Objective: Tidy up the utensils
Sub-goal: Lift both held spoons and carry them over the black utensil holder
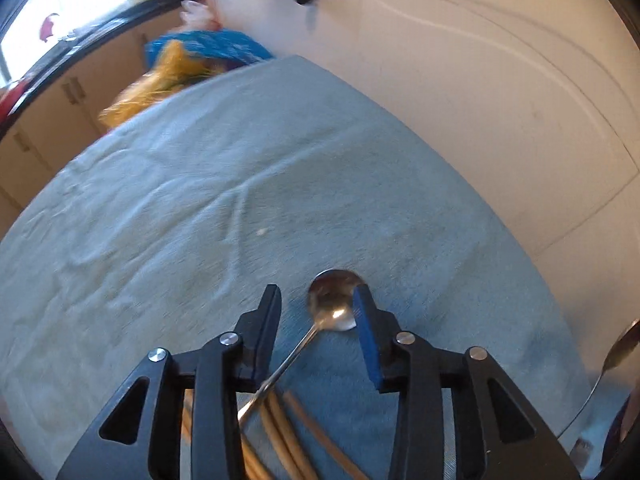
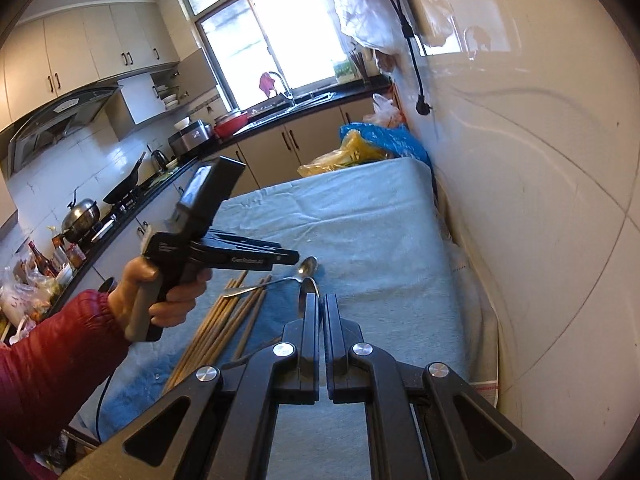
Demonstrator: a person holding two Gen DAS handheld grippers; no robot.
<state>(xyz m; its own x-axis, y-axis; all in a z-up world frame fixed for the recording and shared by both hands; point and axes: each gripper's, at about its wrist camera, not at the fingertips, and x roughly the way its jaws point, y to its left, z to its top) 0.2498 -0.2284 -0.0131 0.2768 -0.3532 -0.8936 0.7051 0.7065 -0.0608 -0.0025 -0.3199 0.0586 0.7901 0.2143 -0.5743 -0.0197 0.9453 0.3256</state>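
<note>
While a red-sleeved hand (image 2: 160,296) at the left holds the left gripper (image 1: 316,300) with its jaws apart and nothing pinched, wooden chopsticks (image 2: 224,320) lie on the near part of the blue cloth (image 1: 200,200). Just right of them rests a spoon (image 1: 332,300), bowl farther. At right, the right gripper (image 2: 322,312) is clamped on a second spoon (image 2: 308,292).

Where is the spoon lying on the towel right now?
In the left wrist view the spoon lies on the towel between the open left gripper, handle across the chopsticks.
</note>
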